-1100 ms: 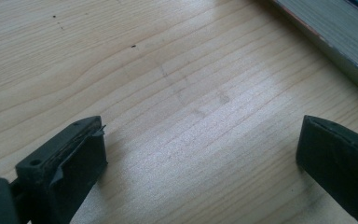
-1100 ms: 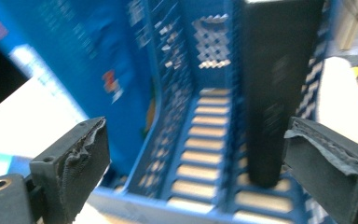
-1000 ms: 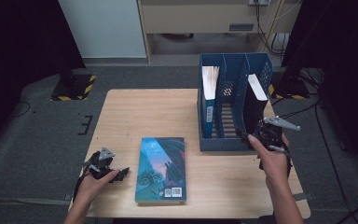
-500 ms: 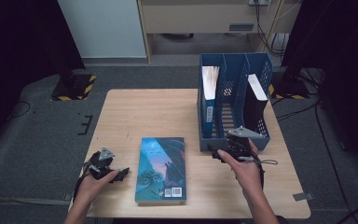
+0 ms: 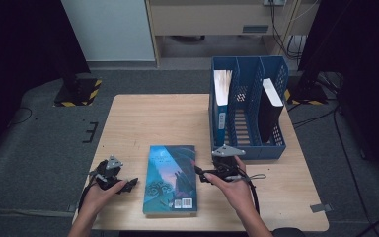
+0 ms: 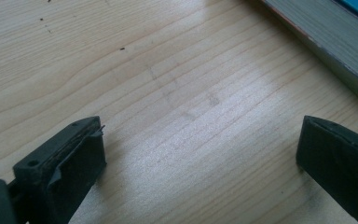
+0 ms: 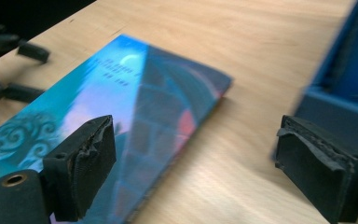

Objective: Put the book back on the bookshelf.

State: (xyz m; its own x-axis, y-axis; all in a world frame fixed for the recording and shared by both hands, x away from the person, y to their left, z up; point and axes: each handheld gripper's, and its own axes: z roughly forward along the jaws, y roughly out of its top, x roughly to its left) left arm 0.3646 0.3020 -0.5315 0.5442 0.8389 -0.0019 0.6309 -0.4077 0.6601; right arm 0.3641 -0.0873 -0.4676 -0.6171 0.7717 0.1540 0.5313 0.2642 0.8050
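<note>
The right gripper (image 5: 201, 174) is held with jaws wide (just closing slightly, nothing between), the book (image 5: 170, 178) lying flat on the tabletop (image 5: 148, 123) just beyond them; the left gripper (image 5: 131, 182) is spread open beside it.

— Can you read anything on the book (image 5: 170, 178) lying flat on the table (image 5: 143, 118)?

— No. You have a white barcode patch at its near corner and a few pale lines of lettering near the top of its cover, all too small or blurred to read.

— And the file rack (image 5: 247, 113)?

— A label on one book spine there, illegible to you.
</note>
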